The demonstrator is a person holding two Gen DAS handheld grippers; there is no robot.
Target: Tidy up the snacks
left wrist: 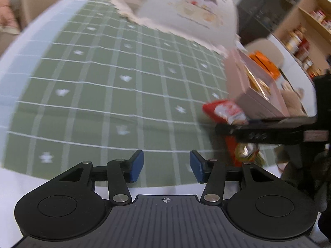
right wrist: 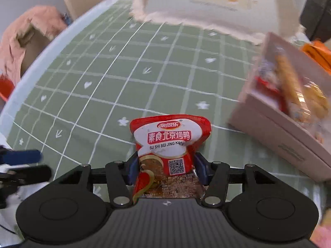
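Observation:
My right gripper point(right wrist: 166, 170) is shut on a red and white snack packet point(right wrist: 168, 144) and holds it upright above the green checked tablecloth point(right wrist: 124, 72). The same packet point(left wrist: 226, 110) shows in the left wrist view, held by the right gripper point(left wrist: 238, 131) at the right. A pale pink box point(right wrist: 279, 136) holding several wrapped snacks stands to the right of the packet; it also shows in the left wrist view point(left wrist: 260, 97). My left gripper point(left wrist: 166, 166) is open and empty over the cloth, left of the packet.
A large cream box with a cartoon print point(right wrist: 211, 2) lies at the far side of the table. An orange packet point(left wrist: 264, 64) sits behind the pink box. A chair with a pink garment point(right wrist: 31, 39) stands at the left. Shelves with jars point(left wrist: 306, 41) are at the right.

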